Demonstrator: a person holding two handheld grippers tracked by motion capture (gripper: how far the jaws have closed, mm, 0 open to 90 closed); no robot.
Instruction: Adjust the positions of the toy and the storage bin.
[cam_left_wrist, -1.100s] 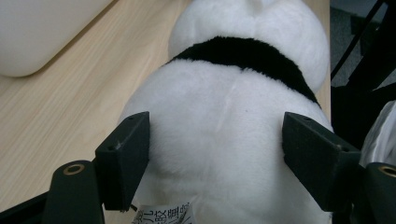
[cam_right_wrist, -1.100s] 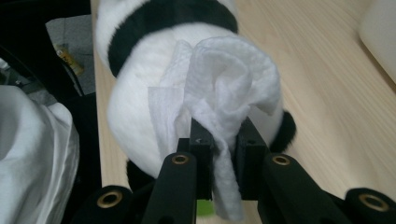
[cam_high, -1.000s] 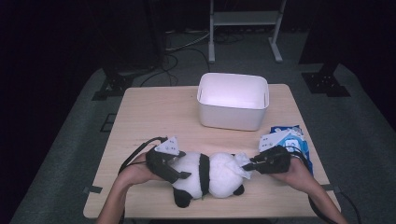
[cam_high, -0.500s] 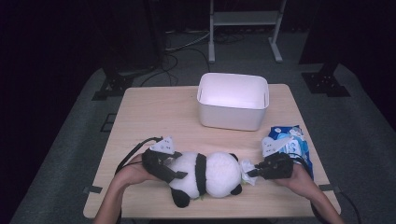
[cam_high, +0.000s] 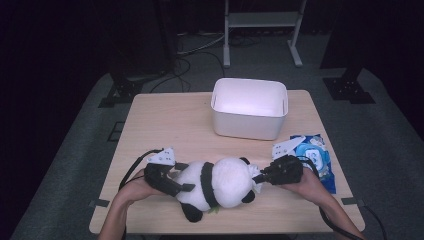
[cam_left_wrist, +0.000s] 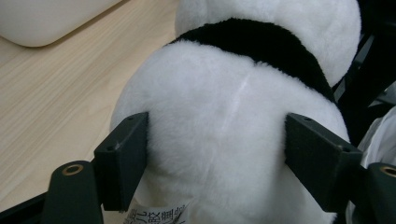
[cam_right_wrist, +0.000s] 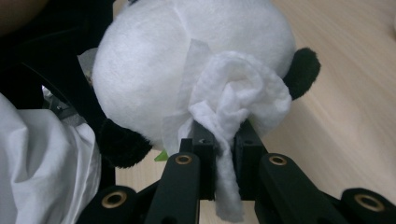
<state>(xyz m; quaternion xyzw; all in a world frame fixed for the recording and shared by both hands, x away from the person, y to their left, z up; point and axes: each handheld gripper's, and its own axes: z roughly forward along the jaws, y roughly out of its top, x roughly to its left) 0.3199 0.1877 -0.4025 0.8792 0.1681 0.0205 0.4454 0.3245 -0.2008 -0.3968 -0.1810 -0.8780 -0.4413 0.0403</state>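
While the left gripper (cam_left_wrist: 217, 158) clamps the black-and-white plush panda toy (cam_high: 216, 186) at the wooden table's (cam_high: 165, 125) six o'clock edge, the right gripper (cam_right_wrist: 224, 140) pinches a crumpled white wipe (cam_right_wrist: 233, 100) against its head. Risk: the thin wipe slipping free under wiping friction.

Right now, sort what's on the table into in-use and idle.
In use:
plush panda, gripped by left gripper
white wipe, pinched in right gripper, pressed on the panda

Idle:
white tub
blue wipes pack
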